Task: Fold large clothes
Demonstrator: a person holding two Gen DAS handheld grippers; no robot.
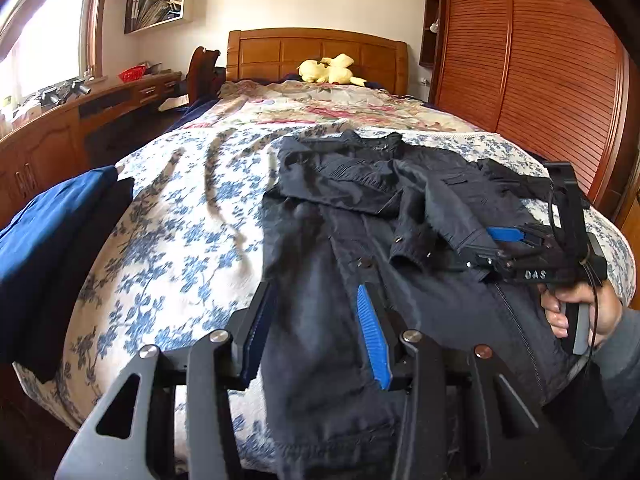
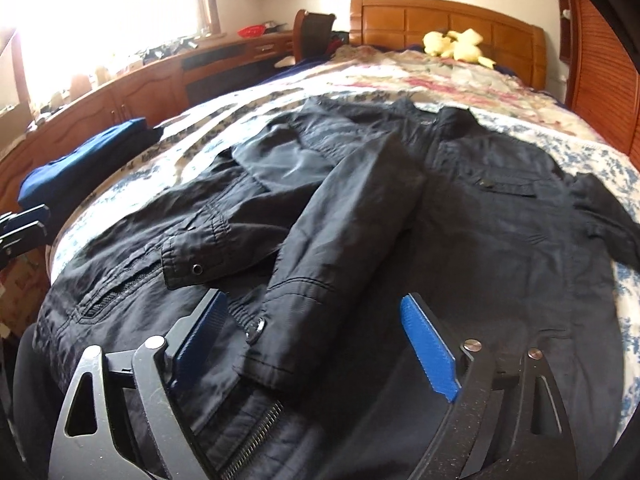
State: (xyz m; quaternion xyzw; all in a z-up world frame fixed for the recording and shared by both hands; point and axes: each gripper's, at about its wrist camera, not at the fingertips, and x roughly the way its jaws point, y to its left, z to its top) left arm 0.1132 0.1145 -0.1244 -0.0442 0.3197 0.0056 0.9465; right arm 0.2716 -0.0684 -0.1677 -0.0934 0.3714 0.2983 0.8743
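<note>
A black jacket (image 1: pixel 360 240) lies front up on the bed, collar toward the headboard; it also fills the right wrist view (image 2: pixel 500 240). Both sleeves are folded across the chest, cuffs (image 2: pixel 276 344) near the zipper. My left gripper (image 1: pixel 316 300) is open, its blue pads astride the jacket's left edge near the hem. My right gripper (image 2: pixel 312 312) is open above the sleeve cuffs, holding nothing. It shows from the side in the left wrist view (image 1: pixel 508 240), over the jacket's right side.
The bed (image 1: pixel 180 220) has a blue floral cover. Folded blue and dark clothes (image 1: pixel 48 232) lie at its left edge. A yellow plush toy (image 1: pixel 328 70) sits by the wooden headboard. A wooden desk (image 1: pixel 80 120) runs along the left, a louvred wardrobe (image 1: pixel 540 60) on the right.
</note>
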